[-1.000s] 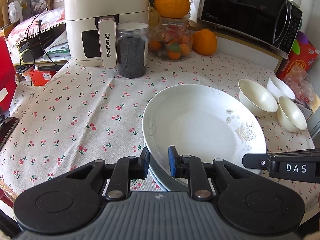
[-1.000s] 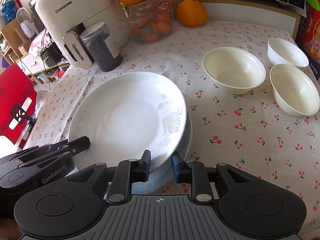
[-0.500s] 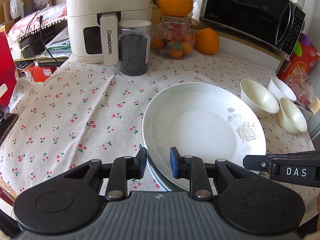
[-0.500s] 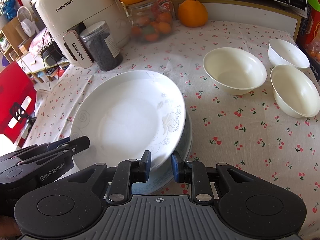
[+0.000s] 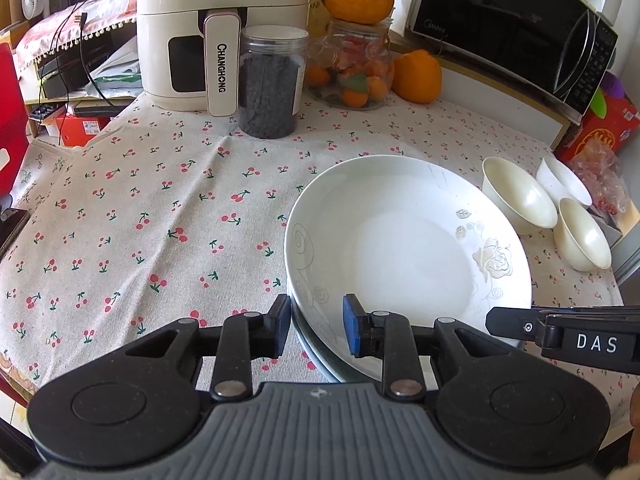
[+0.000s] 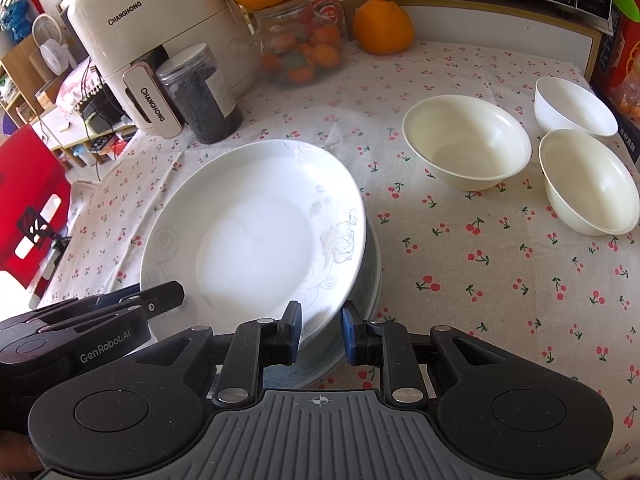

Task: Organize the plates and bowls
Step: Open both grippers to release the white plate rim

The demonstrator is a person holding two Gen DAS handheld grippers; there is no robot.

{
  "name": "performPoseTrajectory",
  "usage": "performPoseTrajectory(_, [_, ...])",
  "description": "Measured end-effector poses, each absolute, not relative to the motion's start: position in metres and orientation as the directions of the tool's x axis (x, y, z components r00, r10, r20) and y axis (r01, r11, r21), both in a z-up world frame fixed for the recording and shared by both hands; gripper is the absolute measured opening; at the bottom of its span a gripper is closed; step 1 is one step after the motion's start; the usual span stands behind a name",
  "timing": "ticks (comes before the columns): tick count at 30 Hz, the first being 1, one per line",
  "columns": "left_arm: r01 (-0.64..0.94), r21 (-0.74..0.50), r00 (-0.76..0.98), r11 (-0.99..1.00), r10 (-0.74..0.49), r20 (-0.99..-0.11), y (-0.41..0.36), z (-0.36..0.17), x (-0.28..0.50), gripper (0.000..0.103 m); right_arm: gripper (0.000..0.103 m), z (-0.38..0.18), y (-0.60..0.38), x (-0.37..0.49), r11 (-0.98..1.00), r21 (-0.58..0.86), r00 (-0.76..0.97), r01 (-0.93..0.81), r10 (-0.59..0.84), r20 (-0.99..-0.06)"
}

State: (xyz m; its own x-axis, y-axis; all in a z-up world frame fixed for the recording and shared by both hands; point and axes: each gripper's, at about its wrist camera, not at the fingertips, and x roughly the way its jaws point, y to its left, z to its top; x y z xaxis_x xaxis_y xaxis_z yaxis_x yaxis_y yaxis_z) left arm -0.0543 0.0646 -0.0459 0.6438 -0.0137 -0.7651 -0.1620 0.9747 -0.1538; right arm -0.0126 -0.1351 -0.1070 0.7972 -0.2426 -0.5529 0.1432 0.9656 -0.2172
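Bright daylight, glare washing out the white plate [image 5: 412, 248], sharp focus, strong fisheye bending at edges

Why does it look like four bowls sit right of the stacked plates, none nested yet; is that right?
Not quite: three bowls, not four. The right wrist view shows them apart, none nested, right of the stacked plates.

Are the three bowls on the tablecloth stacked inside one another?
No. In the right wrist view the three bowls sit separately on the tablecloth, side by side.
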Motion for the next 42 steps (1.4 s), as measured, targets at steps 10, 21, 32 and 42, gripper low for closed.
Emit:
performPoseTrajectory(10, [-0.163, -0.161, 0.643, 0.973, -0.019, -0.765, 0.065, -0.046, -0.054, 0.026, 0.022, -0.107, -0.135, -0.013, 0.966, -0.214, 0.799, 0.147, -0.244, -0.55])
performPoseTrajectory(21, [-0.16, -0.154, 0.644, 0.975, -0.015, -0.765, 0.065, -0.046, -0.053, 0.026, 0.023, -0.105, -0.129, -0.015, 0.953, -0.259, 0.805, 0.155, -0.274, -0.526])
performPoseTrajectory(32, [-0.163, -0.151, 0.64, 0.975, -0.012, -0.768, 0.064, -0.047, -0.053, 0.026, 0.04, -0.101, -0.125, -0.019, 0.937, -0.309, 0.825, 0.165, -0.302, -0.477])
performPoseTrajectory(42, [-0.181, -0.193, 0.616, 0.964, -0.042, -0.787, 0.07, -0.051, -0.05, 0.026, 0.056, -0.099, -0.135, -0.017, 0.931, -0.294, 0.82, 0.216, -0.336, -0.463])
